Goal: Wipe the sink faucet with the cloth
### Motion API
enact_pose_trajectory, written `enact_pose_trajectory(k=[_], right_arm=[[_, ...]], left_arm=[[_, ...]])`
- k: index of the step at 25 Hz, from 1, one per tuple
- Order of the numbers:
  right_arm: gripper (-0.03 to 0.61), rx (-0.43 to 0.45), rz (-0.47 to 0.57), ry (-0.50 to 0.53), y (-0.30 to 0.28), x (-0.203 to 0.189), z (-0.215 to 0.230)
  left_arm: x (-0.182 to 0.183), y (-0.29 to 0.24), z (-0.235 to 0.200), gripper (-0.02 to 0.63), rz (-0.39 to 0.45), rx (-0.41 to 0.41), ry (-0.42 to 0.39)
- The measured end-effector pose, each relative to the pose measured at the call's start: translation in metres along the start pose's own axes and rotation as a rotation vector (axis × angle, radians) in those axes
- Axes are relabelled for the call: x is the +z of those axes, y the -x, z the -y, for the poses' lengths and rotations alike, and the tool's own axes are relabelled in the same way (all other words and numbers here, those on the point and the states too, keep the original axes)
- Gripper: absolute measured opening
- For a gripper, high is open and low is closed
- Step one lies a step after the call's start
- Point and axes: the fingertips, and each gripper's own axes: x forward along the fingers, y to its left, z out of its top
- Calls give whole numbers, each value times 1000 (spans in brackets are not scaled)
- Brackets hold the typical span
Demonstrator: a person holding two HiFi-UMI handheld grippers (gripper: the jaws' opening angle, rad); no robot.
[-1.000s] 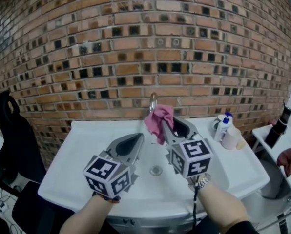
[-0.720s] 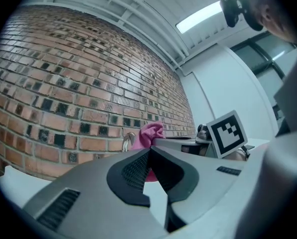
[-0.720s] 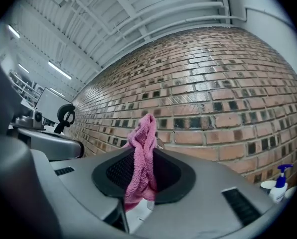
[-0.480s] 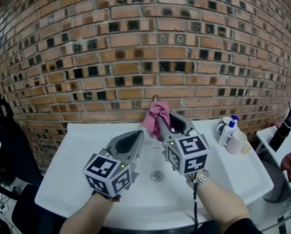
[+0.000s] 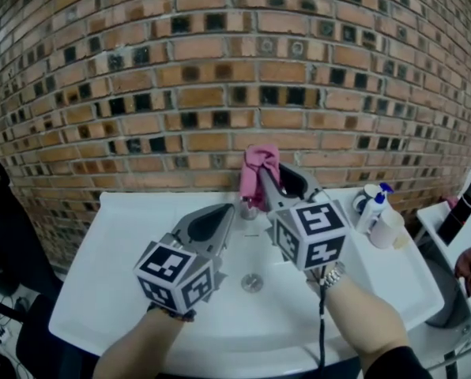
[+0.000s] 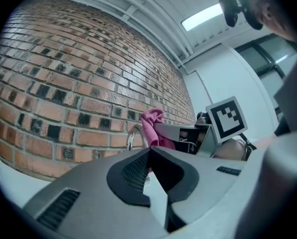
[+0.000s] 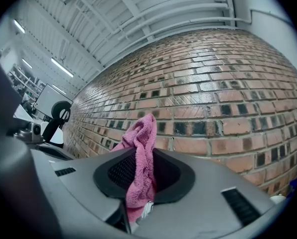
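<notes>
Right tool (image 7: 144,156) is clamped on the pink cloth (image 7: 142,128), up at the faucet (image 6: 133,136); soft, light and floppy, it is best pinched at a bunched fold. Left tool (image 6: 149,151) is closed, empty

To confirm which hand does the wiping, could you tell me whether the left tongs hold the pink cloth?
No, the pink cloth is clamped in the right tongs; the left tongs are shut on nothing.

Brick wall (image 5: 220,69) behind; blk chair (image 5: 2,227) at L; strip lights (image 6: 204,17) on white ceiling (image 7: 153,9).
</notes>
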Motion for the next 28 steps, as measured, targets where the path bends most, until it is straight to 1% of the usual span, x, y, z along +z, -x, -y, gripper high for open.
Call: enact_pose_trajectory(k=[7,16,28], right_arm=[[75,-4,-7,16,-16,8,11],[67,-1,-15,23,-33,11,22],[64,-8,-46,35,-56,6,38]], left_arm=[[6,-8,-6,3,-14,6,-24],[4,-12,-10,3,-28,9,-34],[-8,-14,-12,3,-42,7,-26]])
